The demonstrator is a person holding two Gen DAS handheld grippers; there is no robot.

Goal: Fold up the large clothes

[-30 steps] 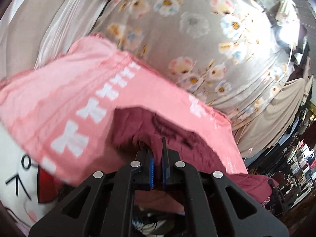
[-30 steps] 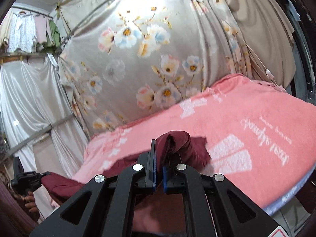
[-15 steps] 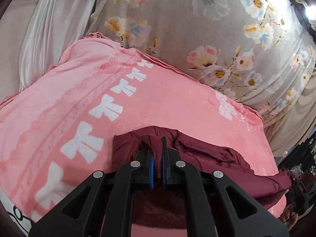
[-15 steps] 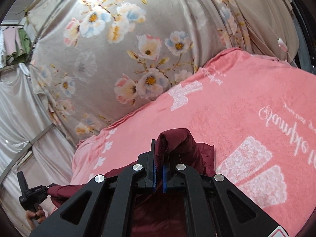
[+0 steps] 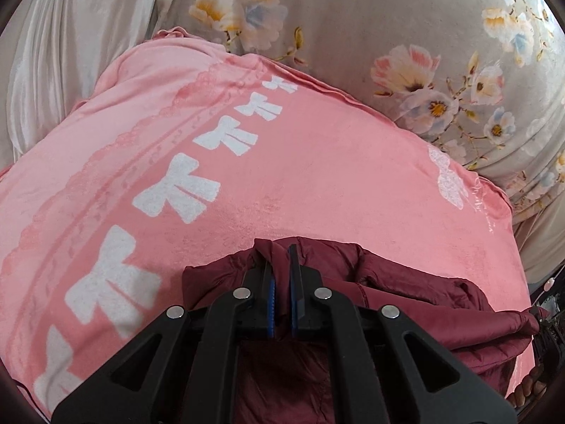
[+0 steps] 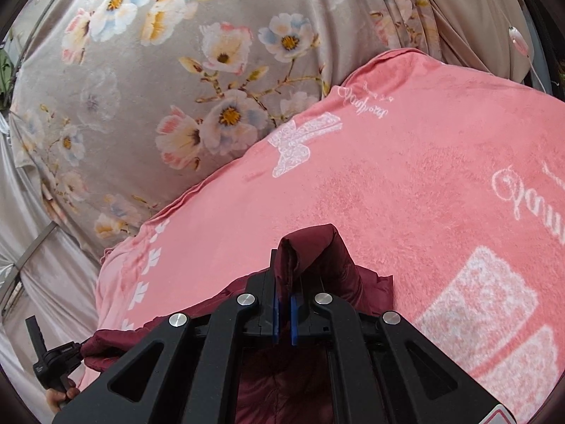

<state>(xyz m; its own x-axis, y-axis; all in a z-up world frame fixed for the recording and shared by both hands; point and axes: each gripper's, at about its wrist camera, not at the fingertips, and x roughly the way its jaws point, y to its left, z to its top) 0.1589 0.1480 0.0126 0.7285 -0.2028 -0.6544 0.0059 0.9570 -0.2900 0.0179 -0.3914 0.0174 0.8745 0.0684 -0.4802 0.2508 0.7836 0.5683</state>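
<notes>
A dark red padded jacket (image 5: 406, 293) lies stretched between both grippers over a pink blanket (image 5: 300, 162). My left gripper (image 5: 280, 258) is shut on one bunched corner of it, the fabric pinched between the blue pads. In the right wrist view my right gripper (image 6: 284, 265) is shut on the other corner of the jacket (image 6: 317, 251), which humps up over the fingers. The jacket's edge runs left to the left gripper (image 6: 49, 357), seen at the lower left with a hand on its handle.
The pink blanket (image 6: 423, 176) with white bows and script covers the surface. Behind it hangs a grey floral curtain (image 6: 176, 88), with pale satin drapes (image 5: 70, 53) at the left. Dark clutter shows at the far right edge (image 5: 547, 318).
Both grippers have moved forward and down over the pink blanket with the jacket still held. The blanket now fills more of both views, and the jacket lies lower on it.
</notes>
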